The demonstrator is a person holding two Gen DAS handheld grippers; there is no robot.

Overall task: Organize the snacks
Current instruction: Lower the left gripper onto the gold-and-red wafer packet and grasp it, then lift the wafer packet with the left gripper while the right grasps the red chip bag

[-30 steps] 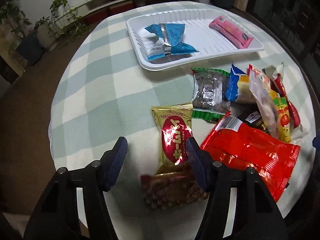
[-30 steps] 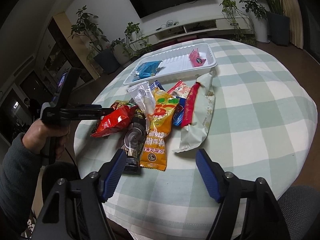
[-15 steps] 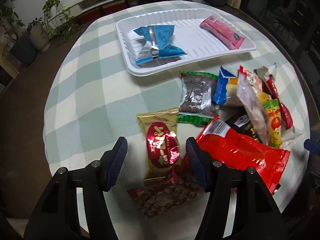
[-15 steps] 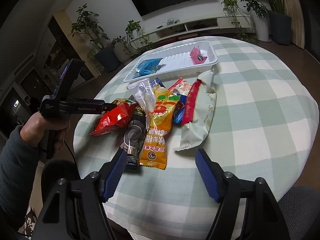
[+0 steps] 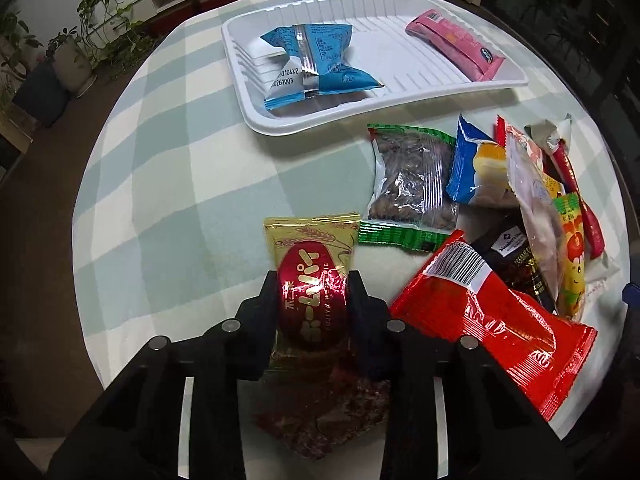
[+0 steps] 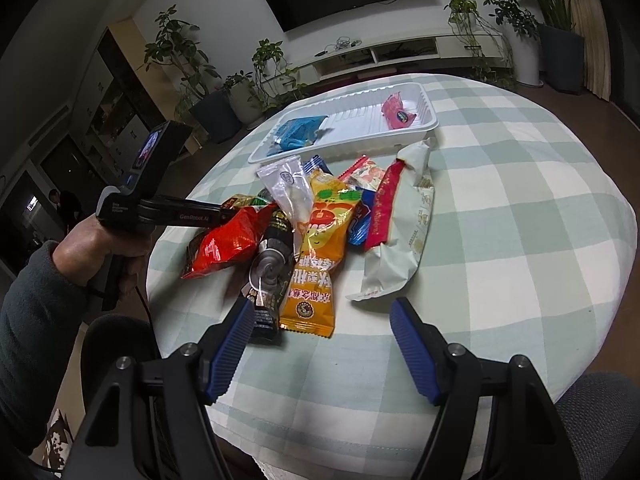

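My left gripper (image 5: 312, 288) is shut on a gold packet with a red oval label (image 5: 310, 280), near the table's front edge; a dark brown packet (image 5: 328, 404) lies under it. A white tray (image 5: 280, 120) at the back holds a blue packet (image 5: 320, 60) and a pink bar (image 5: 456, 44). A pile of snacks lies to the right: a green-edged nut bag (image 5: 412, 184), a red bag (image 5: 492, 320), a blue packet (image 5: 480, 168). My right gripper (image 6: 322, 320) is open and empty, above the table just short of an orange packet (image 6: 320, 252).
In the right wrist view, a long pale wrapper (image 6: 404, 240), a red stick (image 6: 384, 208) and a black packet (image 6: 268, 280) lie in the pile. The tray (image 6: 428, 120) is behind it. The left gripper (image 6: 228, 213) reaches in from the left. Checked cloth covers the round table (image 6: 520, 220).
My left gripper has moved forward and closed on the gold packet. The right gripper has barely moved and stays open.
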